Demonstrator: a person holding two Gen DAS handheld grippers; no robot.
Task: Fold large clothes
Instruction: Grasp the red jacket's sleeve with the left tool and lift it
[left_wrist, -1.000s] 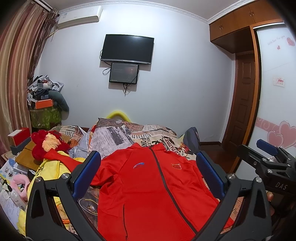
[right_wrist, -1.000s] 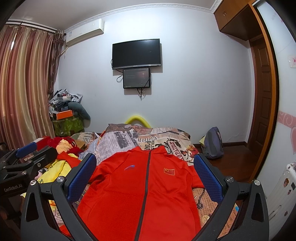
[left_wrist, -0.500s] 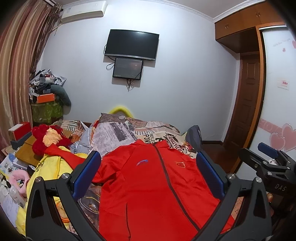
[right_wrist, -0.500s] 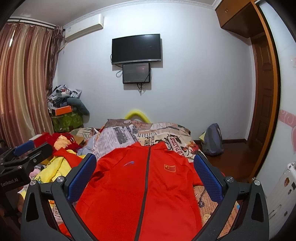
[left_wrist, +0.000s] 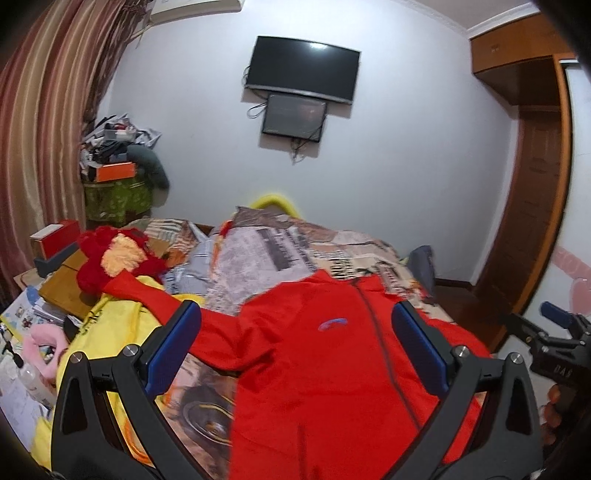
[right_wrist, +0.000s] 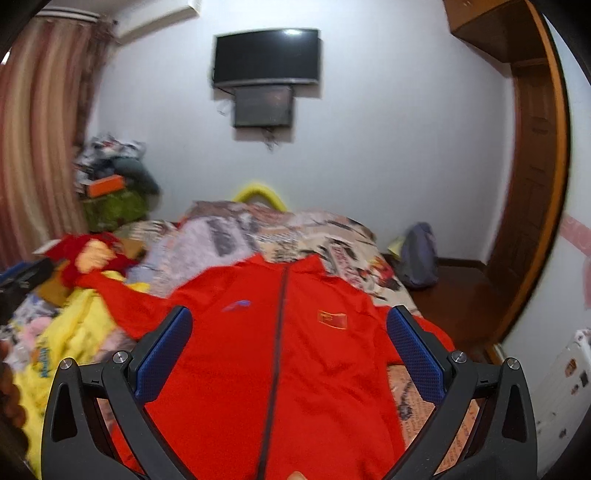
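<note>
Looking along the left gripper (left_wrist: 295, 347), its fingers are seen spread wide above the red jacket (left_wrist: 332, 369), spread front-up on the bed (left_wrist: 295, 243). From the right gripper (right_wrist: 289, 349), equally wide apart, the zipped jacket is seen below, unheld.

Bright, even room light — fisheye-warped edges, right view motion-blurred.

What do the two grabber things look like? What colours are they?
Both look alike. The left gripper and the right gripper each have a black frame shaped like a wide V, silver screws at the joints, and two fingers faced with bumpy blue pads. Seen from the left camera, the right gripper's black body carries the white letters DAS.
</note>
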